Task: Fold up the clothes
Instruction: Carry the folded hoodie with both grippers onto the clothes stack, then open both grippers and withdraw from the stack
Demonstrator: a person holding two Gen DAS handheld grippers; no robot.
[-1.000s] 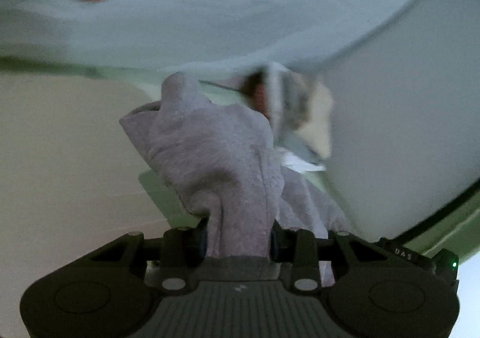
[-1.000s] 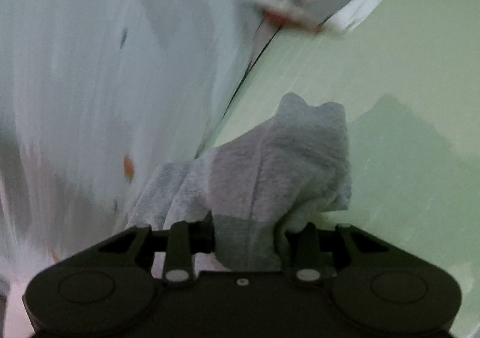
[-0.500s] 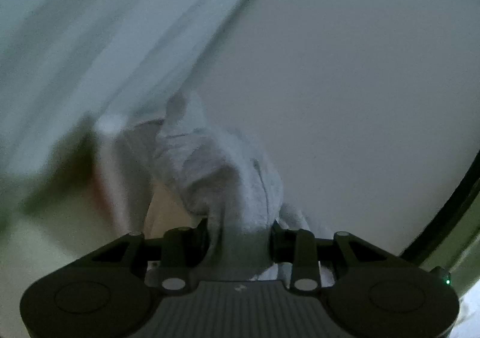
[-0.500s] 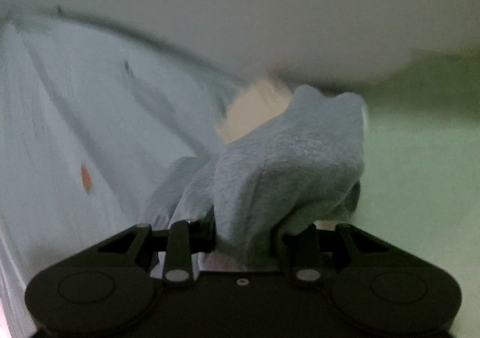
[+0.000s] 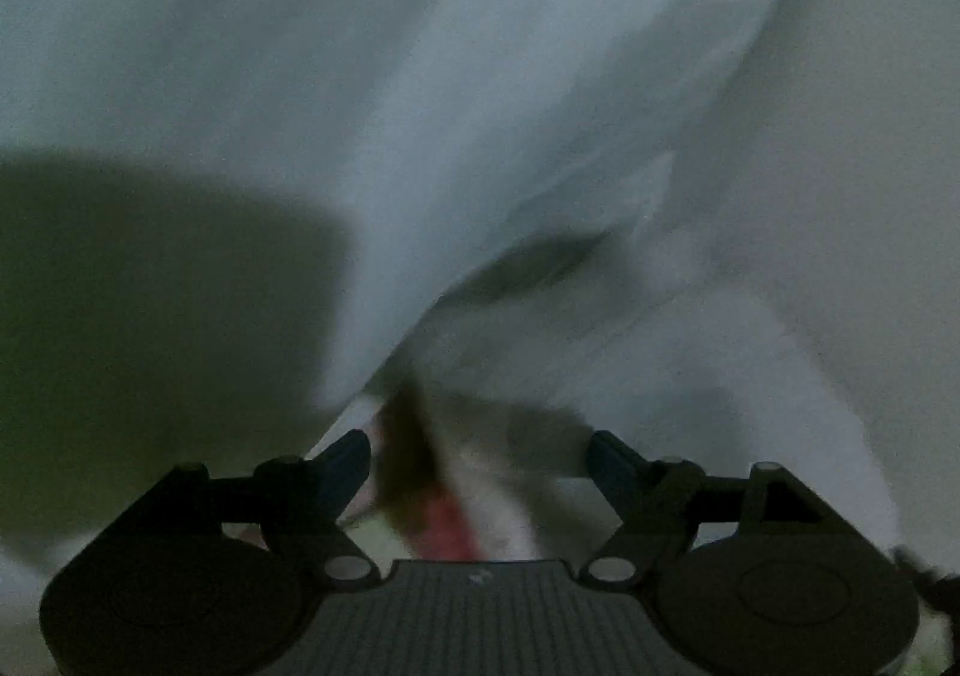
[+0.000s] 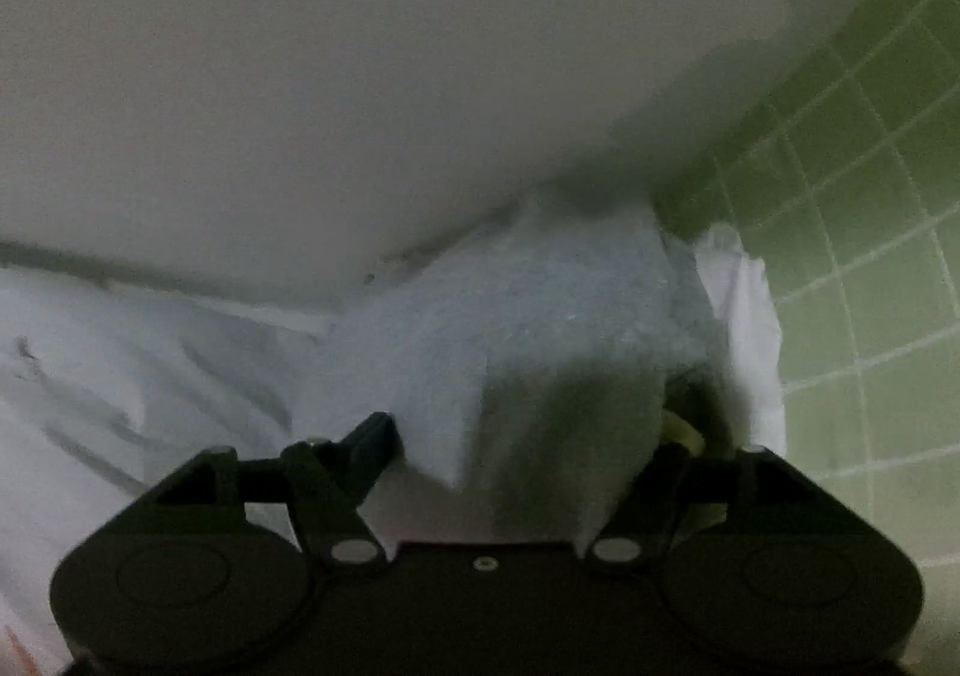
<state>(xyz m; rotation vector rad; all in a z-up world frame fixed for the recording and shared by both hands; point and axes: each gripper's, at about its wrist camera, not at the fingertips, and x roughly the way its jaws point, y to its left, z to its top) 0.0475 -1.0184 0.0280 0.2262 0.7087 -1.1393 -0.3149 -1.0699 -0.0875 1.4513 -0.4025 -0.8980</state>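
Note:
Heavy motion blur covers the left wrist view. My left gripper (image 5: 480, 454) has its jaws opening and standing wide, with no cloth pinched between them. Only a blurred brown and red streak (image 5: 420, 484) shows in the gap. Pale blurred fabric (image 5: 690, 376) lies ahead of it. In the right wrist view the grey garment (image 6: 540, 328) is bunched in a mound right in front of my right gripper (image 6: 522, 442). Those jaws are opening too. The garment's near fold still lies loosely between them and hides the right fingertip.
A white patterned sheet (image 6: 120, 364) spreads to the left of the garment. A green mat with a white grid (image 6: 870, 256) lies to the right. A pale wall (image 6: 360, 75) fills the background. A dark olive blur (image 5: 150, 316) occupies the left of the left wrist view.
Both grippers were shut on grey cloth and now stand wide. The cloth has left the left jaws and lies slack in the right ones. Both views swept sideways fast.

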